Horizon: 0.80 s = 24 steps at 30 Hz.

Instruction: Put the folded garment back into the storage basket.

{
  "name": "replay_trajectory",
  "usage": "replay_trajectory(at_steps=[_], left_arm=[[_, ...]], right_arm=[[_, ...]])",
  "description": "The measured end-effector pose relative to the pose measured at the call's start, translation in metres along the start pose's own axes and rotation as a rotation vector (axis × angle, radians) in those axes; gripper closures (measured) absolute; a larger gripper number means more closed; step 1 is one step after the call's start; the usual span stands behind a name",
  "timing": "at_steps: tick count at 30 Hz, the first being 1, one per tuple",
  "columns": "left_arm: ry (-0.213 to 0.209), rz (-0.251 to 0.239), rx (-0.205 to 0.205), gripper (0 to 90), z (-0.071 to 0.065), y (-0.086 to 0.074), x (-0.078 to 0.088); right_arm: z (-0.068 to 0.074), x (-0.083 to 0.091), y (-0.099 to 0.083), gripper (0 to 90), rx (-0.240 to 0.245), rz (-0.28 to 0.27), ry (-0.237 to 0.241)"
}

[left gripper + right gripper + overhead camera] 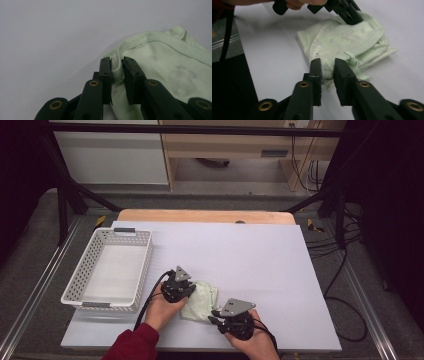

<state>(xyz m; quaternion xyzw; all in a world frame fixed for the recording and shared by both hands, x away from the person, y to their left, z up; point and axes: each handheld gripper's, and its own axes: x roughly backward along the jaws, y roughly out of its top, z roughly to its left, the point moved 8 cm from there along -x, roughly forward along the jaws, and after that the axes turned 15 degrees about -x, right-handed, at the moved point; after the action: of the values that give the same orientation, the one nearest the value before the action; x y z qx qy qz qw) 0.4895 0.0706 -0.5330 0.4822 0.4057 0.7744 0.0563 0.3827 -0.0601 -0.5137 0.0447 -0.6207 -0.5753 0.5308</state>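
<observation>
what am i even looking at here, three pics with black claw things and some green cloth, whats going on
No robot arm here: a person sits at a table and holds a hand-operated gripper in each hand. The high view looks down from above the person's side. There you see the left gripper and the right gripper, a pale green folded garment between them on the white table, and a white perforated basket to the left. The other two pictures come from small cameras riding on each gripper, looking along its own two black fingers. In the left gripper view, the fingers pinch a fold of the garment near its hemmed edge. In the right gripper view, the fingers pinch another fold, and the other gripper shows at the top. So both grippers hold the garment, which lies on the table.
</observation>
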Motion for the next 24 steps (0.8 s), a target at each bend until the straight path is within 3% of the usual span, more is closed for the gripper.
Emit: replay_trajectory(at_steps=[2, 6, 10, 12, 15, 19, 24], left_arm=[[0.014, -0.004, -0.001, 73.2, 0.001, 0.000, 0.000], [0.058, -0.003, 0.005, 54.4, 0.007, 0.000, 0.005], [0.084, -0.001, 0.023, 44.0, 0.010, -0.002, 0.012], [0.094, -0.005, 0.035, 43.8, 0.011, -0.005, 0.013], [0.062, 0.016, 0.045, 42.1, 0.006, -0.011, 0.008], [0.054, 0.011, 0.053, 43.6, 0.004, -0.010, 0.006], [0.021, 0.012, 0.047, 57.0, 0.000, -0.006, 0.005]], right_arm=[[-0.001, 0.000, -0.004, 80.1, -0.006, 0.013, -0.001], [-0.003, -0.002, -0.009, 80.3, -0.010, 0.025, 0.001], [-0.005, -0.004, -0.012, 79.0, -0.018, 0.028, 0.007], [-0.004, -0.004, -0.012, 75.0, -0.022, 0.020, 0.019], [-0.004, -0.005, -0.011, 66.5, -0.028, 0.014, 0.005], [-0.004, -0.012, -0.014, 57.1, -0.030, 0.034, -0.002], [-0.008, -0.021, -0.013, 59.0, -0.048, 0.040, -0.023]])
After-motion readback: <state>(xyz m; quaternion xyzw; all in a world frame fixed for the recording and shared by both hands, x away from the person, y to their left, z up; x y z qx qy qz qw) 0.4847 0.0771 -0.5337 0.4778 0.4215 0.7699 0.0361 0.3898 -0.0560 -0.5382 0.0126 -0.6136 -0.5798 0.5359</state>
